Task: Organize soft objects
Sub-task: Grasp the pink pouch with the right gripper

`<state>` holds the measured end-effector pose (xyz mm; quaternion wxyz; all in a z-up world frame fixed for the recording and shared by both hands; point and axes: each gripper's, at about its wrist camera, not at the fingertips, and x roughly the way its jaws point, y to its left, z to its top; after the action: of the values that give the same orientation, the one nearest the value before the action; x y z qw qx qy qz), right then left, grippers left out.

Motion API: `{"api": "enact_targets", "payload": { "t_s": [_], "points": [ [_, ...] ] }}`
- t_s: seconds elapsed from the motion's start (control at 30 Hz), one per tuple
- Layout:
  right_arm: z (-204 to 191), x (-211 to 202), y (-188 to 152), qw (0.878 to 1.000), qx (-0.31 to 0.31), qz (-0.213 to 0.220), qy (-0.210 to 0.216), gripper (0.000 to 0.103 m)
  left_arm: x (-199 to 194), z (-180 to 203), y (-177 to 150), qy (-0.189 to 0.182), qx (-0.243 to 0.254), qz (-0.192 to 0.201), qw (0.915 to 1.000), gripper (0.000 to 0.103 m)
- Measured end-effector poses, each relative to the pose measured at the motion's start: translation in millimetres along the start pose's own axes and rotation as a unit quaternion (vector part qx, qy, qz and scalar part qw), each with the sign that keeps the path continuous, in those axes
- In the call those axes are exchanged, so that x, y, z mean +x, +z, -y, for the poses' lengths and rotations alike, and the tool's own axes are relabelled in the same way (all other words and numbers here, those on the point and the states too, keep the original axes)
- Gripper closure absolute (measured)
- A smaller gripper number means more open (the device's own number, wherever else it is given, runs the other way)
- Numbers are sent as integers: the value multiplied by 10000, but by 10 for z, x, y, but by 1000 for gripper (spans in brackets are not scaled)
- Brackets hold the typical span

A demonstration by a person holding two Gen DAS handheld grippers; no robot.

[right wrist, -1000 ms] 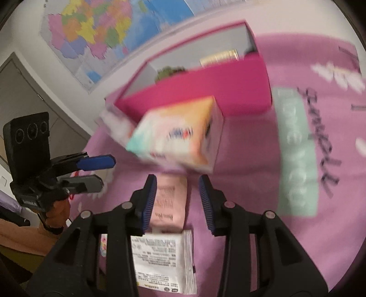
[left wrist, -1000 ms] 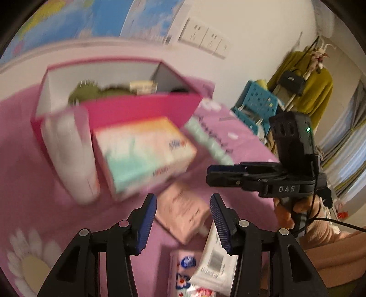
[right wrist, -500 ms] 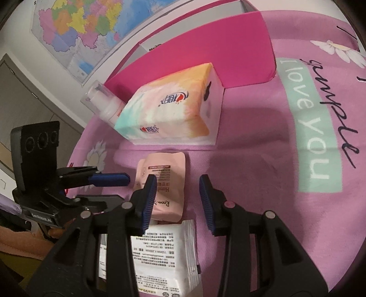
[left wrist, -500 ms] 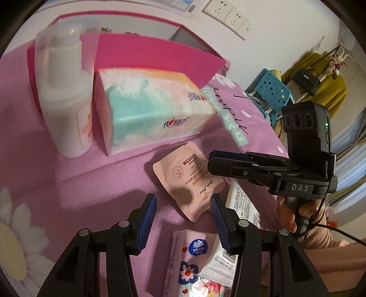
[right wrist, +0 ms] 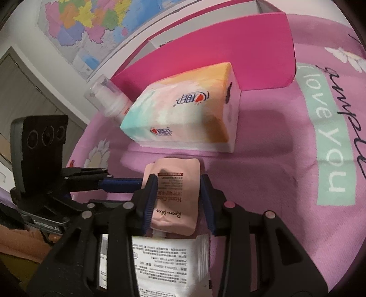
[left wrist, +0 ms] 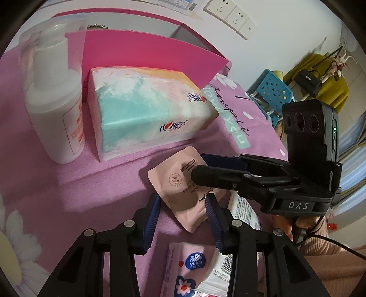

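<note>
Both hand-held grippers straddle a pink hand-cream pouch [left wrist: 183, 194] lying on the pink mat [left wrist: 68, 194]: the left hand-held gripper [left wrist: 183, 205] closing around it, the right hand-held gripper [right wrist: 178, 194] narrowly parted, neither pressing it.

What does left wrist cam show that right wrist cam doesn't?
Left wrist only: wall sockets, a blue perforated basket, a Vinda tissue pack, and the right gripper over the pink pouch.
Right wrist only: a wall map, the "love you" lettering, and the left gripper closing beside the pouch.
Both: the pouch, tissue box, white pump bottle, pink box, pink mat.
</note>
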<state>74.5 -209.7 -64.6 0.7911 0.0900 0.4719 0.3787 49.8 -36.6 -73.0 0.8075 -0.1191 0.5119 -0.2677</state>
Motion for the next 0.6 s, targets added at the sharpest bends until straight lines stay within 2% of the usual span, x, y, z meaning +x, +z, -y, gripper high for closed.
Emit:
{"api": "enact_targets", "payload": {
  "t_s": [0.17,0.37,0.6],
  "points": [
    [19,-26,-15,9999,101,50,74,62,-16,-57,0,-42,-119,36,9999,66],
    [-1,-112,-11,9998,87,202,31,74,-41,-82,0,-45,-184,99,9998,66],
    [-88,-239,30,9992,-112,385,-38,74,-166,10,13,-11,-39,295,9996,66]
  ]
}}
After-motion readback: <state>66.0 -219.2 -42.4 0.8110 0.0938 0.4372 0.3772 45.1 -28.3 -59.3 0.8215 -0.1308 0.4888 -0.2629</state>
